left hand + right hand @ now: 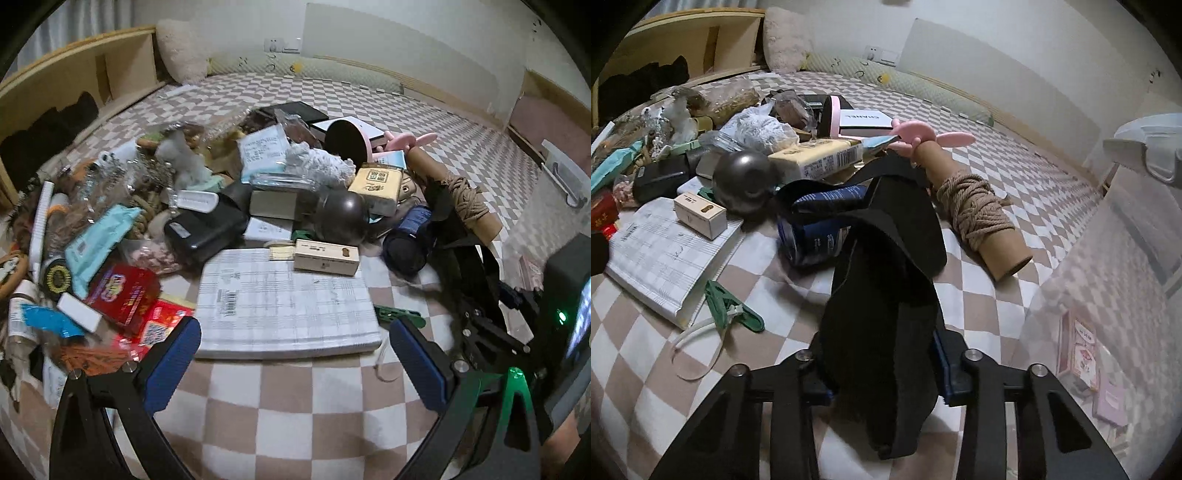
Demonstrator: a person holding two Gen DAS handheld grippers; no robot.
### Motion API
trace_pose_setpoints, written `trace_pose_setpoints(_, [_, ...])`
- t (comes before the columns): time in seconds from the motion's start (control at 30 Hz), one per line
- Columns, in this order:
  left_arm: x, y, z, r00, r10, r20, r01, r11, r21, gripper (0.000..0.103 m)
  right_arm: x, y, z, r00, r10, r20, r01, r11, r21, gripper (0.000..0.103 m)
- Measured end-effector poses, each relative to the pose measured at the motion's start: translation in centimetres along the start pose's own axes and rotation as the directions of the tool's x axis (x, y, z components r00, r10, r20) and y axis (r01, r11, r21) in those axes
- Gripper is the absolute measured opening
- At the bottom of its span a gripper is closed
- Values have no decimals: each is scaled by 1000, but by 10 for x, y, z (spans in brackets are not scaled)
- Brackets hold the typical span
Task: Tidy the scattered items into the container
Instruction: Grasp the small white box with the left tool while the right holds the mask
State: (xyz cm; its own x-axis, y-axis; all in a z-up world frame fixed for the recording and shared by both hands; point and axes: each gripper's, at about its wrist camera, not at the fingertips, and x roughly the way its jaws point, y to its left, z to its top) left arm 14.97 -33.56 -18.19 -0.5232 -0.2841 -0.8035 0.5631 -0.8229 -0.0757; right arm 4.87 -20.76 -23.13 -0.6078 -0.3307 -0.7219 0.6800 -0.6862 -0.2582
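Note:
A heap of scattered items covers the checkered bed cover. My left gripper is open, its blue pads on either side of the near edge of a white lined book, with nothing held. My right gripper is shut on a black fabric strap pouch that stands up between its jaws and hides the pads. In the left wrist view the same black pouch hangs at the right. A clear plastic container stands at the right, with pink boxes inside.
Beside the pouch lie a rope-wound cardboard tube, a blue can, a green clip, a small wooden box and a dark metal ball. Red packets lie by the left pad. A wooden headboard is at the back left.

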Motion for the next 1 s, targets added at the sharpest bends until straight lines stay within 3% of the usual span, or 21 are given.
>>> trace_pose_setpoints(0.27, [23,-14,22,1000,4,31,-5,999,50,102,-17,-12,1,989,139,-50,-133,985,110,26])
trace_pose_setpoints(0.37, [33,-26,32,999,-6,43,2,997,83,102,-22,-14,-3,987,151,-61,-144,984,108,25])
trace_pose_setpoints(0.6, [60,-39,35,997,54,48,-60,987,146,102,-22,-22,-4,982,176,-75,-166,978,125,25])
trace_pose_setpoints(0.67, [66,-38,34,996,71,47,-78,984,161,90,-21,-24,-4,979,187,-76,-176,975,133,25])
trace_pose_setpoints(0.93, [80,-29,36,994,98,39,-103,984,148,89,-19,-26,-3,972,222,-81,-208,967,147,25])
trace_pose_setpoints(1.0, [82,-28,36,995,95,38,-100,984,146,84,-19,-27,-2,971,225,-81,-211,965,154,25])
